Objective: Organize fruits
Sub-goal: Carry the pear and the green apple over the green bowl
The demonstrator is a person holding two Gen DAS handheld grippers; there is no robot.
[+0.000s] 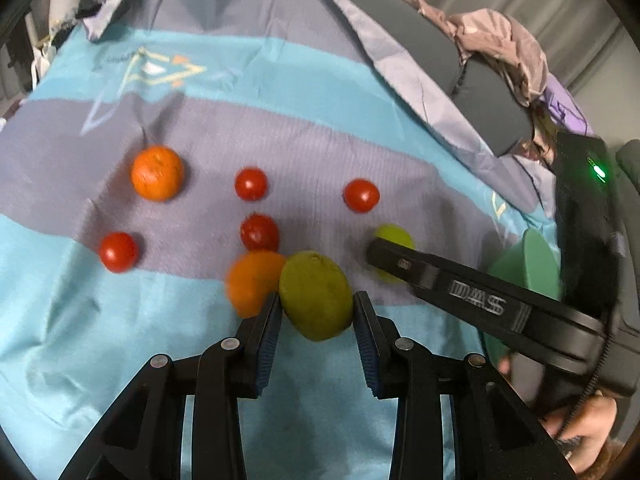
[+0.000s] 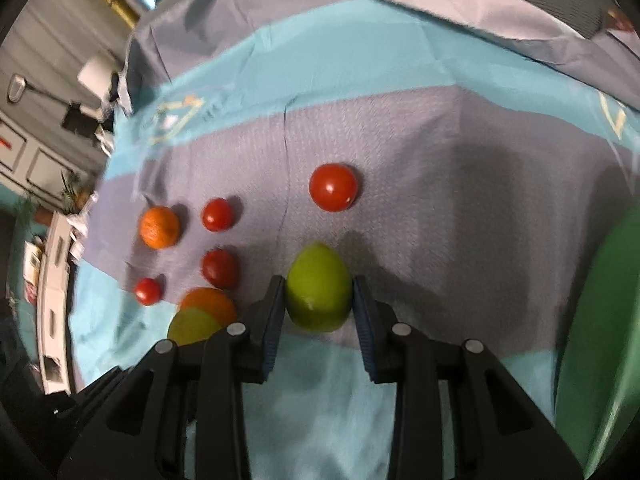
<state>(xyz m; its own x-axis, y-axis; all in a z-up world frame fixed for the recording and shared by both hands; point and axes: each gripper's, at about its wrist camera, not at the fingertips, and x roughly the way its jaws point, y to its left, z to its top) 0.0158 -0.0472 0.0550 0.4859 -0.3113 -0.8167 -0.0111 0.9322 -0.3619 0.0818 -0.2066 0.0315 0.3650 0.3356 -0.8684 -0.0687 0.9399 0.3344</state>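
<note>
Two green lemons, two oranges and several red tomatoes are spread on a blue and grey striped cloth (image 1: 120, 340). My left gripper (image 1: 316, 306) is shut on one green lemon (image 1: 316, 296), held just above the cloth, with an orange (image 1: 250, 280) close behind it on the left. My right gripper (image 2: 319, 294) is shut on the other green lemon (image 2: 318, 288). In the left wrist view the right gripper (image 1: 386, 254) reaches in from the right and partly covers its lemon (image 1: 394, 234). The second orange (image 1: 157, 173) sits far left. Tomatoes (image 1: 251, 184) (image 1: 361, 196) (image 1: 260, 233) lie between.
A green container (image 2: 600, 340) stands at the right edge, also seen behind the right gripper's arm (image 1: 528, 264). A person's hand (image 1: 580, 428) holds the right gripper. Crumpled pink fabric (image 1: 496, 40) lies on a grey cushion at the back right. One tomato (image 1: 118, 252) lies apart on the left.
</note>
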